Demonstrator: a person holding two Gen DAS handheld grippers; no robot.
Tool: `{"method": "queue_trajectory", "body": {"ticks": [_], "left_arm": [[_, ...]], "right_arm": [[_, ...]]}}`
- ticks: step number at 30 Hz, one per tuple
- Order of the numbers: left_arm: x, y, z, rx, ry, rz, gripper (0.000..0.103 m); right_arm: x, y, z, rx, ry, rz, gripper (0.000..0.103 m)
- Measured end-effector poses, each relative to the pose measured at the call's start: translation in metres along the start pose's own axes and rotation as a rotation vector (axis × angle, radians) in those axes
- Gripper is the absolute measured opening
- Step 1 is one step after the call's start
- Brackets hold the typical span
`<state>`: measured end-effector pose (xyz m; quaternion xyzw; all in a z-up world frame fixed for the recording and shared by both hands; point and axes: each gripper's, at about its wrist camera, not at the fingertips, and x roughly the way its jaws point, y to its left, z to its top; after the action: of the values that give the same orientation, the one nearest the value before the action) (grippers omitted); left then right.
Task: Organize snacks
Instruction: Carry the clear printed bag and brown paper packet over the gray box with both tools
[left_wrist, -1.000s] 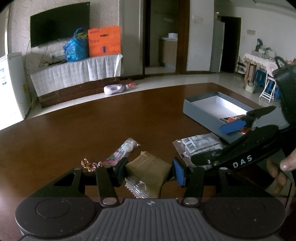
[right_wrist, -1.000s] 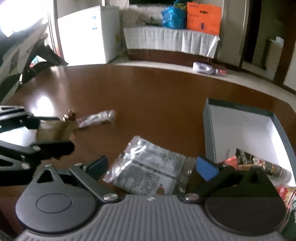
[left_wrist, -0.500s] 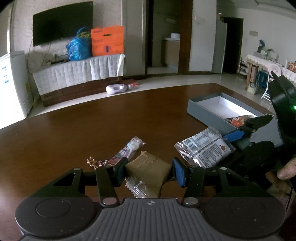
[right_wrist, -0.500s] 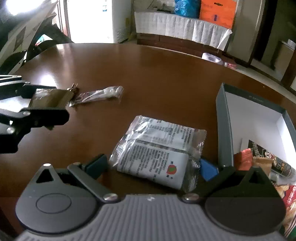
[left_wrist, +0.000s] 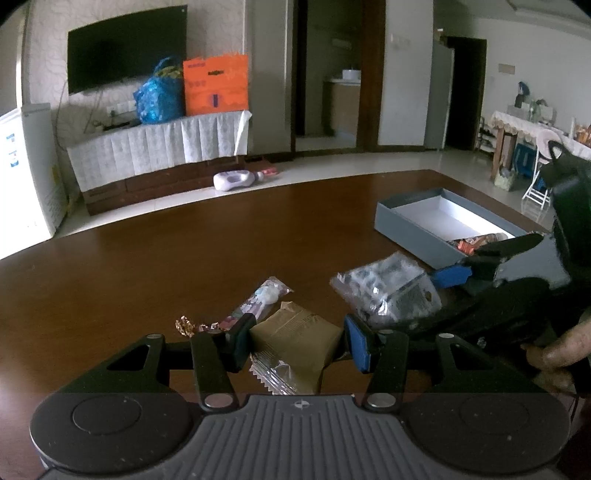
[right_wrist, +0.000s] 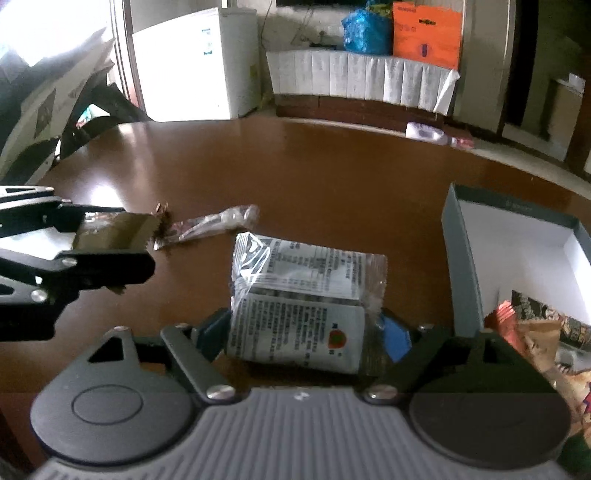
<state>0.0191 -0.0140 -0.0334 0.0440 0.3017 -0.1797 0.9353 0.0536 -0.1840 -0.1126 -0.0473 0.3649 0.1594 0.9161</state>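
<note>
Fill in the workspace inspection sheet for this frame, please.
Surface: brown table, glossy.
Job's things: grey box with snacks inside; brown packet in left gripper; clear printed packet in right gripper; slim wrapped snack and gold-wrapped candy on the table.
Clutter: nothing seen.
Grippers: both shut on packets.
Cables: nothing seen on the table.
Surroundings: wall TV, white fridge, orange bag, blue bag.
</note>
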Motion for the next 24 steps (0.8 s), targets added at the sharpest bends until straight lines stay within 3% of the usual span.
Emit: {"method": "queue_trajectory", "body": {"ticks": [8, 24], "left_arm": [[-0.001, 0.001, -0.001, 0.001, 0.003, 0.001, 0.052], [-0.004, -0.011, 0.006, 0.013, -0.032, 0.002, 0.052]], "right_arm": [[-0.026, -0.021, 0.011, 0.153, -0.124, 0.052, 0.084], [-0.073, -0.022, 0.019, 0.153, -0.215, 0.058, 0.084]]}}
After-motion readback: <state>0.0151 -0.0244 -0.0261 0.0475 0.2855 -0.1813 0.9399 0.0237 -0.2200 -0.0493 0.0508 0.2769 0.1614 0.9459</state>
